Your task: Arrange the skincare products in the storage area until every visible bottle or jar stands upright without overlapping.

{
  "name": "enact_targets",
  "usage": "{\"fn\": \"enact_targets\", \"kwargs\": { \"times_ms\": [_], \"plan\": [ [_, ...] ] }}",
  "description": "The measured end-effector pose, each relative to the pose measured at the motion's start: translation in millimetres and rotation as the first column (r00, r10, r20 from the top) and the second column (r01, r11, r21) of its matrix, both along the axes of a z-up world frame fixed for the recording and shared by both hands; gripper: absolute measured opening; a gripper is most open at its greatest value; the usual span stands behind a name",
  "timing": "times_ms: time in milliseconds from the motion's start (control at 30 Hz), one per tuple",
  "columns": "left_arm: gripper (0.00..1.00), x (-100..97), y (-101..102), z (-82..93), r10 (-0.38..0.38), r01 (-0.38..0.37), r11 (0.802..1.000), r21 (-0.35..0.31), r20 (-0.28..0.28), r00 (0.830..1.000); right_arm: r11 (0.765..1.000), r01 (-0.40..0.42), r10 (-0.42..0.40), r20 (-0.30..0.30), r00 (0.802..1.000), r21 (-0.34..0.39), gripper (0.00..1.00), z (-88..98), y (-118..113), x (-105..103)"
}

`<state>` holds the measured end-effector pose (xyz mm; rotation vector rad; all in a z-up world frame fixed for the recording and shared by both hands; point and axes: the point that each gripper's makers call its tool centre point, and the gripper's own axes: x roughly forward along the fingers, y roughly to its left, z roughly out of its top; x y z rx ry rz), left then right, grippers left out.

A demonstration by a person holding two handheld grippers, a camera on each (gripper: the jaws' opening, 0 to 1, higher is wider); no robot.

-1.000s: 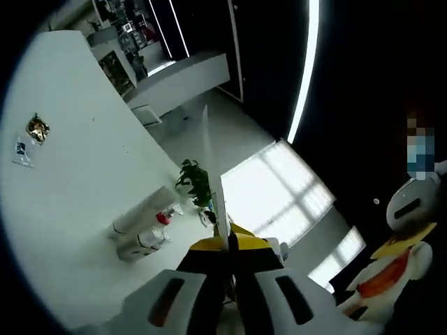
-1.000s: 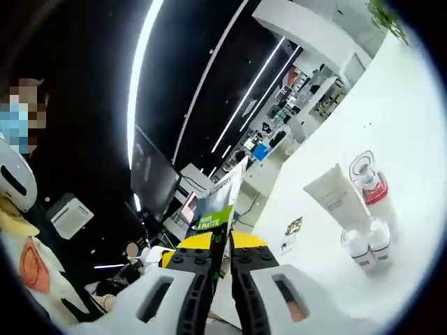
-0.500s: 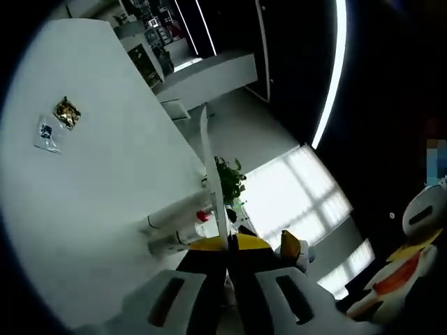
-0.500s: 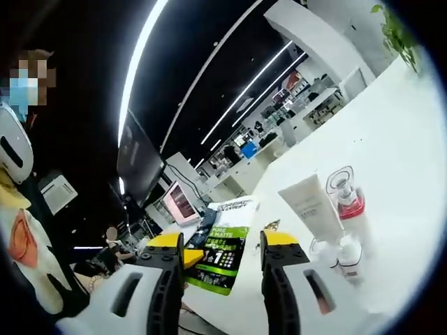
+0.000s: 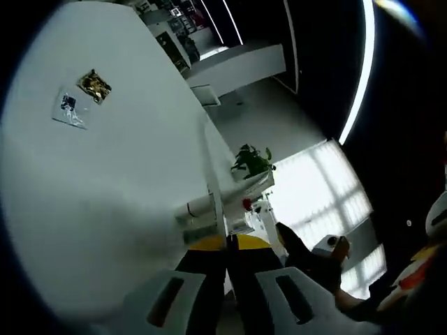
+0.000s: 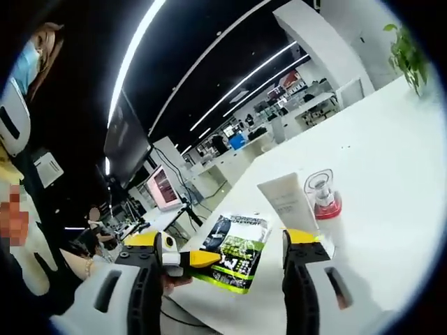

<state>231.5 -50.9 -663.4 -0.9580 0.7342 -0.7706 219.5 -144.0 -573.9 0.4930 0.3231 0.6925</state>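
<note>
Here, left gripper (image 5: 227,241): jaws pressed together on a thin white sheet (image 5: 211,183).
Right gripper (image 6: 227,248): jaws wide apart, empty.
Products: white tube (image 6: 286,204), red-capped bottle (image 6: 323,198) upright on white table (image 6: 391,174).
Right gripper view: green packet (image 6: 234,251) near tube.

Bright ceiling strips, window glare — blurry, fisheye-warped edges

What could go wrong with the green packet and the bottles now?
The left gripper is shut on the green packet, which lies at the table edge; if it lets go, the packet could slide off. The right gripper is open, its jaws either side of the packet, close to the white tube and the red-capped bottle; a careless push forward might knock them over.
</note>
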Motion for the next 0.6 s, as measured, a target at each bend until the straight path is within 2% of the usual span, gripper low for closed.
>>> {"fn": "enact_targets", "kwargs": {
  "times_ms": [267, 433, 600],
  "plan": [
    [0.00, 4.5, -8, -24.5, -0.027, 0.028, 0.997, 0.071, -0.027, 0.999, 0.998, 0.041, -0.042, -0.021, 0.999, -0.042, 0.83, -10.0, -13, 0],
    [0.00, 7.8, -10, -34.2, -0.037, 0.041, 0.995, 0.094, -0.038, 0.999, 0.997, 0.049, -0.051, -0.031, 0.998, -0.065, 0.87, -14.5, -17, 0],
    [0.00, 10.1, -10, -48.6, -0.036, 0.041, 0.988, 0.147, -0.035, 0.999, 0.995, 0.052, -0.056, -0.044, 0.997, -0.081, 0.87, -20.8, -21, -1]
  ]
}}
